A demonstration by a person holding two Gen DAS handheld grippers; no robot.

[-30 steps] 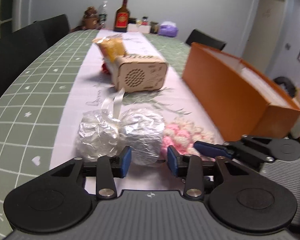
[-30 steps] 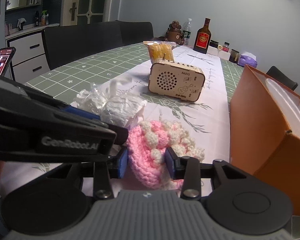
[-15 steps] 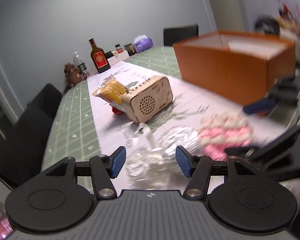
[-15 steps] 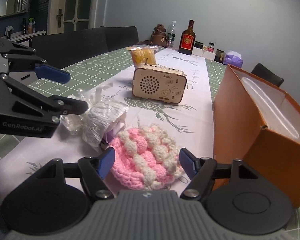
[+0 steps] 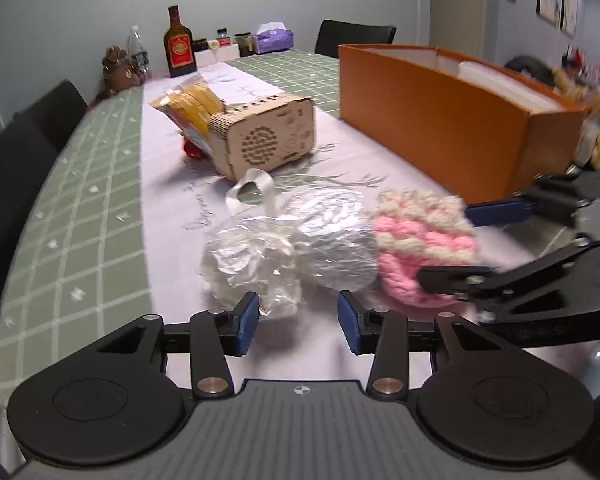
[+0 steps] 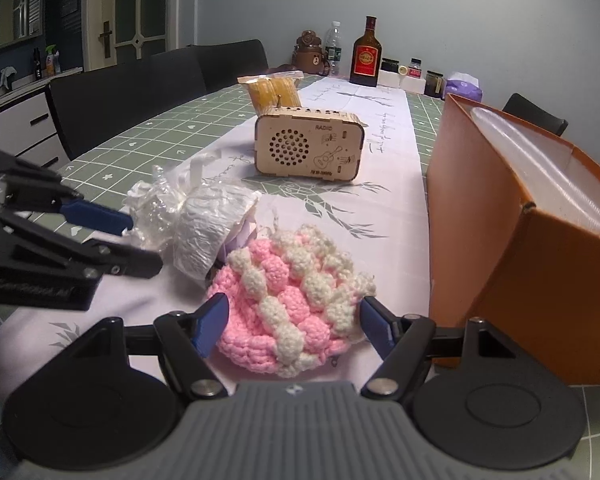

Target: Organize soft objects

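On the left we see 2 black chairs (image 5: 24,152) along the green checked tablecloth (image 5: 88,224). Our left gripper (image 5: 298,322) points at the crinkled clear-plastic bundle with a white ribbon loop (image 5: 288,248), which lies on the pale table runner (image 5: 172,184). Its blue pads (image 5: 247,318) are closing, narrower than half a second ago; the near edge of the plastic sits just at the left pad, but the pads do not press on it, so it holds nothing. A second ago this view was tilted the other way; now the table looks nearly level.

Further back stand a yellow snack packet (image 5: 192,106) and a rounded wooden radio box with a speaker grille (image 5: 268,136), touching each other, unchanged. A brown bottle with a red label (image 5: 179,46) stands at the far end.

Just right of the plastic bundle, touching it, lies the pink and cream crocheted piece (image 6: 292,308). Our right gripper (image 6: 294,326) straddles it with its jaws spread wide, each pad beside the yarn rather than squeezing; a second ago those pads were pinched into it. It grips nothing now.

At the far right the long orange open-topped box (image 6: 500,264) stands just beside the yarn piece, where it stood before.
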